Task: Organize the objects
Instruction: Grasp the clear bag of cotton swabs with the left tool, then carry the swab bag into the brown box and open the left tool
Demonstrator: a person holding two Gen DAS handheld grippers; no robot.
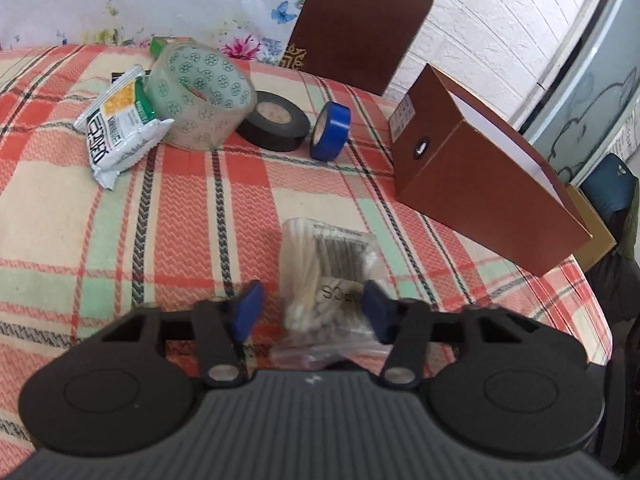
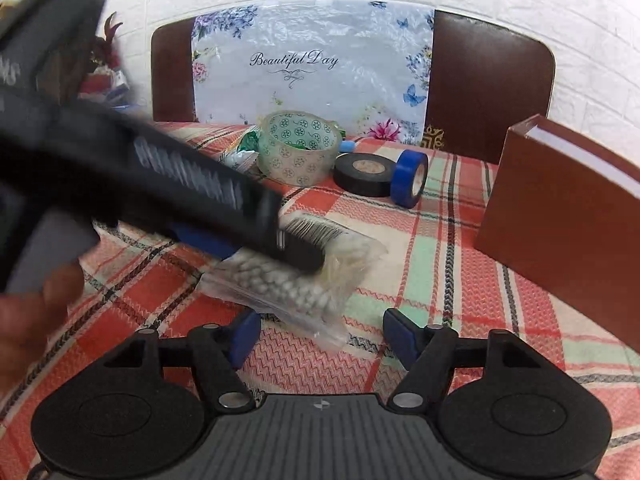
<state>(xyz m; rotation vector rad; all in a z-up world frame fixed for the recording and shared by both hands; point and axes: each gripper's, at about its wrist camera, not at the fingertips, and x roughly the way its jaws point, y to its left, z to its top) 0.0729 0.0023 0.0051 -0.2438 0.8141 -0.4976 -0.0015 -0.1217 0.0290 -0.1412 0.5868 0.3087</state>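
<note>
A clear bag of cotton swabs [image 1: 320,276] lies on the plaid cloth between the wide-apart blue pads of my left gripper [image 1: 314,310], which is open around its near end. In the right wrist view the same bag [image 2: 296,280] lies partly under the left gripper's body [image 2: 160,184]. My right gripper [image 2: 320,338] is open and empty just behind the bag. Further back lie a patterned clear tape roll [image 1: 200,96], a black tape roll [image 1: 274,120], a blue tape roll [image 1: 331,130] and a white snack packet [image 1: 120,128].
An open brown box [image 1: 472,172] stands at the right; it also shows in the right wrist view [image 2: 560,216]. A brown chair back [image 1: 360,20] and a flowered plastic bag [image 2: 312,64] stand behind the table. The table edge drops off at the right.
</note>
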